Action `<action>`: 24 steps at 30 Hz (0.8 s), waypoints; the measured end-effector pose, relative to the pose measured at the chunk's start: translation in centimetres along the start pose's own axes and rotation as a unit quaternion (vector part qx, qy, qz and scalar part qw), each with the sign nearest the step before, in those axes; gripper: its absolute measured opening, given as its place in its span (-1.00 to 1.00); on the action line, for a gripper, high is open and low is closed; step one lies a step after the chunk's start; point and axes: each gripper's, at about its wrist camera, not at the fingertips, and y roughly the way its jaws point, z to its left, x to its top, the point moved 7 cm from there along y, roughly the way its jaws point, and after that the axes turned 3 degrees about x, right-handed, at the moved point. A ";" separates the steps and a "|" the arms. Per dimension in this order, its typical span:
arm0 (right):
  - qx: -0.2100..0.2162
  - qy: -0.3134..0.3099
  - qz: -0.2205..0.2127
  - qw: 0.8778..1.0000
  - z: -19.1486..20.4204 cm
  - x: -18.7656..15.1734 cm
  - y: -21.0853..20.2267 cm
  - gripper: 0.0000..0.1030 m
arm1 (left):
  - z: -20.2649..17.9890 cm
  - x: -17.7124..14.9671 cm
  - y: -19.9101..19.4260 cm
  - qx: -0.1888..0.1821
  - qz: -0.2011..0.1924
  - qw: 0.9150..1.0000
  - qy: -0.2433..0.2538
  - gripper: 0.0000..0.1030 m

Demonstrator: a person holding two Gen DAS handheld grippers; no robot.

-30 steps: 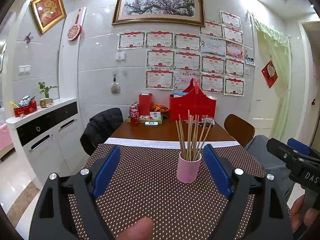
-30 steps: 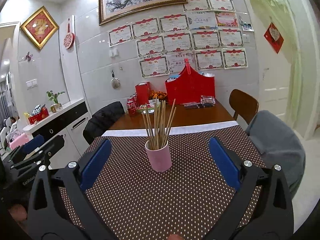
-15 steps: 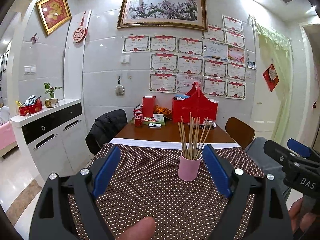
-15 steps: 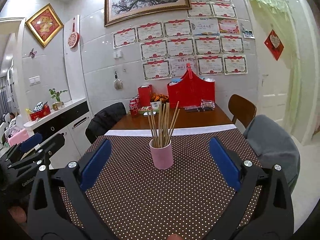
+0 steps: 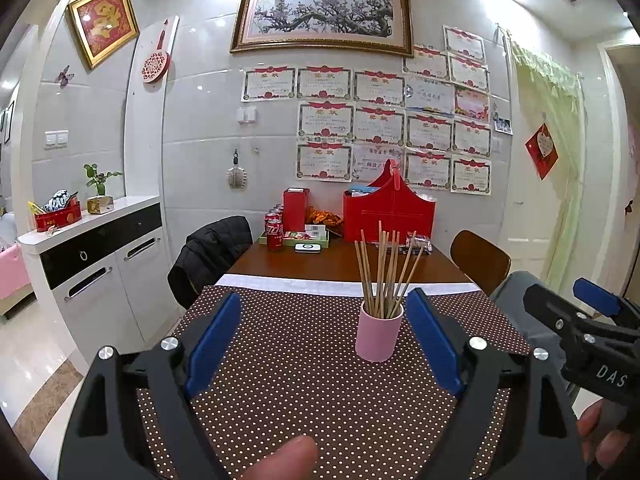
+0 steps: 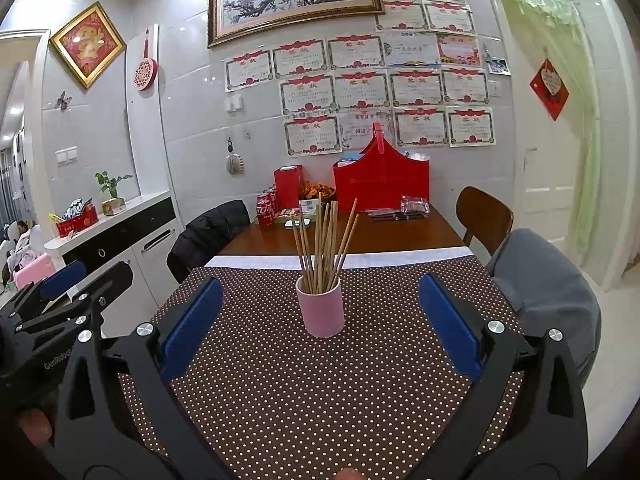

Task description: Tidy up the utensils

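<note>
A pink cup (image 5: 378,335) stands upright on the brown dotted tablecloth (image 5: 320,392) with several wooden chopsticks (image 5: 384,268) standing in it. The cup (image 6: 321,306) and chopsticks (image 6: 325,240) also show in the right wrist view. My left gripper (image 5: 322,320) is open and empty, held back from the cup, which sits just inside its right finger. My right gripper (image 6: 320,312) is open and empty, with the cup centred ahead of it and apart from both fingers. Each gripper shows at the edge of the other's view.
A red carrier box (image 5: 389,210), red cans (image 5: 274,232), a tray and a phone stand at the table's far end. A chair with a black jacket (image 5: 210,252) is at the left, a brown chair (image 5: 480,258) at the right. A white cabinet (image 5: 100,256) is at the left.
Both grippers have drawn back and tilted up a little, so the cup sits lower and slightly farther in both views. Both stay open and empty.
</note>
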 end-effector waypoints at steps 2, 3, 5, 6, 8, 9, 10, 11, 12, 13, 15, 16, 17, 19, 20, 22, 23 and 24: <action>-0.002 -0.001 0.000 1.000 0.0 0.0 0.1 0.88 | 0.0 0.1 0.2 0.003 -0.001 1.000 0.001 0.63; -0.003 -0.001 0.001 1.000 0.0 0.0 0.1 0.88 | -0.1 0.2 0.3 0.003 -0.002 1.000 0.001 0.63; -0.003 -0.001 0.001 1.000 0.0 0.0 0.2 0.88 | 0.0 0.2 0.3 0.002 -0.001 1.000 0.000 0.63; -0.005 -0.002 0.000 1.000 0.0 0.0 0.2 0.88 | -0.1 0.2 0.3 -0.001 -0.002 1.000 -0.001 0.63; -0.005 -0.001 0.000 1.000 -0.1 0.1 0.3 0.88 | -0.2 0.4 0.5 -0.007 -0.003 1.000 -0.002 0.63; -0.006 -0.002 0.001 1.000 0.0 0.1 0.3 0.88 | -0.3 0.5 0.6 -0.010 -0.004 1.000 -0.002 0.63; -0.007 -0.003 0.001 1.000 -0.1 0.1 0.4 0.88 | -0.4 0.5 0.7 -0.012 -0.004 1.000 -0.003 0.63; -0.008 -0.003 0.001 1.000 -0.1 0.1 0.4 0.88 | -0.4 0.5 0.8 -0.013 -0.004 1.000 -0.005 0.63; -0.008 -0.003 0.002 1.000 -0.1 0.1 0.5 0.88 | -0.5 0.5 0.8 -0.013 -0.004 1.000 -0.006 0.63; -0.008 -0.002 0.002 1.000 -0.2 0.1 0.6 0.88 | -0.6 0.5 1.0 -0.016 -0.003 1.000 -0.005 0.63; -0.009 -0.003 0.002 1.000 -0.2 0.2 0.7 0.88 | -0.6 0.5 1.2 -0.013 -0.003 1.000 -0.004 0.63; -0.009 -0.003 0.003 1.000 -0.2 0.2 0.8 0.88 | -0.7 0.5 1.2 -0.010 -0.004 1.000 -0.004 0.63; -0.009 -0.003 0.004 1.000 -0.3 0.2 0.9 0.88 | -0.7 0.6 1.3 -0.008 -0.004 1.000 -0.003 0.63; -0.011 -0.003 0.004 1.000 -0.3 0.2 1.0 0.88 | -0.6 0.6 1.5 -0.005 -0.005 1.000 -0.002 0.63; -0.011 -0.003 0.004 1.000 -0.3 0.2 1.0 0.88 | -0.7 0.6 1.5 -0.004 -0.006 1.000 -0.002 0.63; -0.010 -0.002 0.003 1.000 -0.4 0.3 1.1 0.88 | -0.7 0.7 1.6 -0.005 -0.006 1.000 -0.001 0.63; -0.011 -0.003 0.003 1.000 -0.4 0.3 1.1 0.88 | -0.7 0.8 1.7 -0.006 -0.007 1.000 -0.001 0.63; -0.011 -0.003 0.003 1.000 -0.4 0.3 1.2 0.88 | -0.7 0.9 1.7 -0.005 -0.008 1.000 -0.001 0.63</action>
